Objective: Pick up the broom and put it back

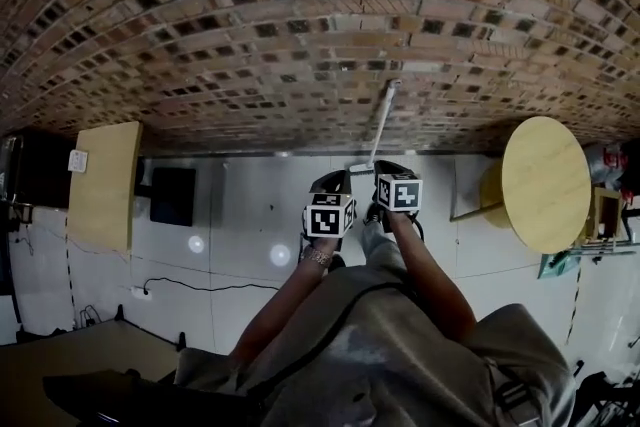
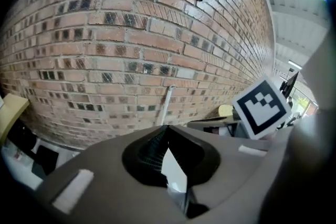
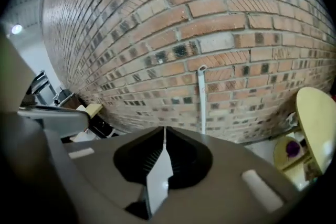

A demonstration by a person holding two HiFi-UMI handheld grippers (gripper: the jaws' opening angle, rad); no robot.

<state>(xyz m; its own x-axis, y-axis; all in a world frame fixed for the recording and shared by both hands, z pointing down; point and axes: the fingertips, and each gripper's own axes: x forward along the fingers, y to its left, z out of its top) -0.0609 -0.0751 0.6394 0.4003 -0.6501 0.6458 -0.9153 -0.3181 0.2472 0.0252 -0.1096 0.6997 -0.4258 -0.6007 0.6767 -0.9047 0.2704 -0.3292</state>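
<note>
A wooden table (image 1: 105, 180) stands at far left near the brick wall (image 1: 250, 25). A black box (image 1: 172, 195) sits just beside it, and a cable (image 1: 190, 288) trails across the pale floor (image 1: 240, 225). At centre, a person (image 1: 400, 335) holds two grippers side by side, both aimed at the wall. The left gripper (image 2: 167, 127) has its jaws pressed together with nothing between them. The broom (image 1: 383, 115) leans against the wall just beyond the pair, its pale handle slightly tilted. Its foot is at the floor line, partly hidden behind the grippers in the head view. Both gripper views show it standing apart from the jaws. The right gripper (image 3: 164, 129) is likewise closed tight and empty. At right, a round table (image 1: 545, 183) stands near the wall.
</note>
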